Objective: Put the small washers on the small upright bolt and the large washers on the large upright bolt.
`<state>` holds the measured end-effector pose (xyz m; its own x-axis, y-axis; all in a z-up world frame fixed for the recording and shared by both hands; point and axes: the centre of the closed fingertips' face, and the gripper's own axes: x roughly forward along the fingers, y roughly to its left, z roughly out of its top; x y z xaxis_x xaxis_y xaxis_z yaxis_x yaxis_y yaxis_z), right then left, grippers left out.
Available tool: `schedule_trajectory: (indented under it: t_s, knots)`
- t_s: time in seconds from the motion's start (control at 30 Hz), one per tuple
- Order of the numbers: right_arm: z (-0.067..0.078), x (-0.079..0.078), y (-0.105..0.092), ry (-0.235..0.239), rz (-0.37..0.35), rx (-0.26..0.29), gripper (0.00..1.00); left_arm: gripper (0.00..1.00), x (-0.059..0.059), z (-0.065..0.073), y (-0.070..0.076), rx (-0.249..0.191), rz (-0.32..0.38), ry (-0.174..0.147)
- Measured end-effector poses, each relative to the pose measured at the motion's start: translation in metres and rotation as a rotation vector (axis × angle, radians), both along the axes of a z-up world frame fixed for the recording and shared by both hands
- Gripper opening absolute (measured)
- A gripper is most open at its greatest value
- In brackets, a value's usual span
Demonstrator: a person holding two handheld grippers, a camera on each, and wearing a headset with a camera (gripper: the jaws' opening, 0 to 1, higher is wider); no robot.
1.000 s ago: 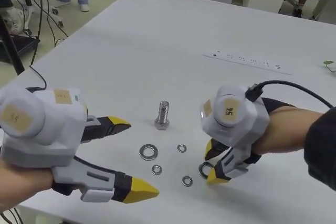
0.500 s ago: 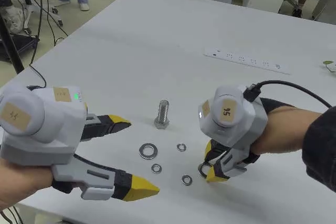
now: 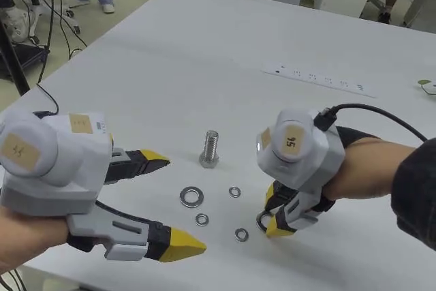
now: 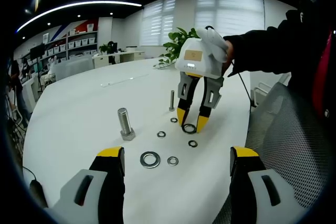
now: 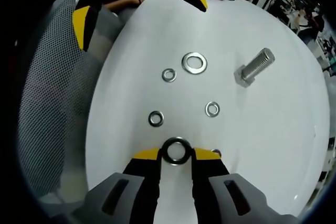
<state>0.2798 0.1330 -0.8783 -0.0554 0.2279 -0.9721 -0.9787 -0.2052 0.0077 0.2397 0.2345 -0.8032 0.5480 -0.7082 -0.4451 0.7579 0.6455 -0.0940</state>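
The large bolt (image 3: 210, 149) stands head-down on the white table (image 3: 204, 66). In the left gripper view a thin small bolt (image 4: 171, 100) stands upright beyond it. One large washer (image 3: 191, 197) and three small washers (image 3: 234, 191) (image 3: 201, 219) (image 3: 241, 234) lie flat in front of the large bolt. My right gripper (image 3: 272, 212) points down at the table, shut on a second large washer (image 5: 175, 151) held edge to edge between its yellow tips. My left gripper (image 3: 170, 202) hovers wide open at the near left, with nothing between its fingers.
A white power strip (image 3: 319, 78) lies far back on the right. The right gripper's black cable (image 3: 381, 112) trails over the table. The near table edge runs just under both grippers, with a mesh chair (image 4: 283, 145) beside it.
The right gripper's tips have drawn in around the large washer and shifted slightly left. The left gripper has stayed open in place.
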Motion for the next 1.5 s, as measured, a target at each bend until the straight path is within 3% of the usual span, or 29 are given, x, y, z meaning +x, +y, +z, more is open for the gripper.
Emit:
schedule_trajectory:
  t_s: [0.57,0.87,1.5]
  knots:
    - [0.011,0.007,-0.004,-0.01,-0.003,-0.017,0.23,0.82,0.003,-0.002,0.0,-0.004,-0.001,0.003]
    - [0.034,0.008,0.005,-0.027,0.01,0.001,0.23,0.82,0.003,-0.002,0.0,-0.008,0.001,-0.002]
    - [0.069,0.031,0.029,-0.094,0.028,0.044,0.23,0.82,0.006,0.004,0.01,-0.027,0.058,-0.026]
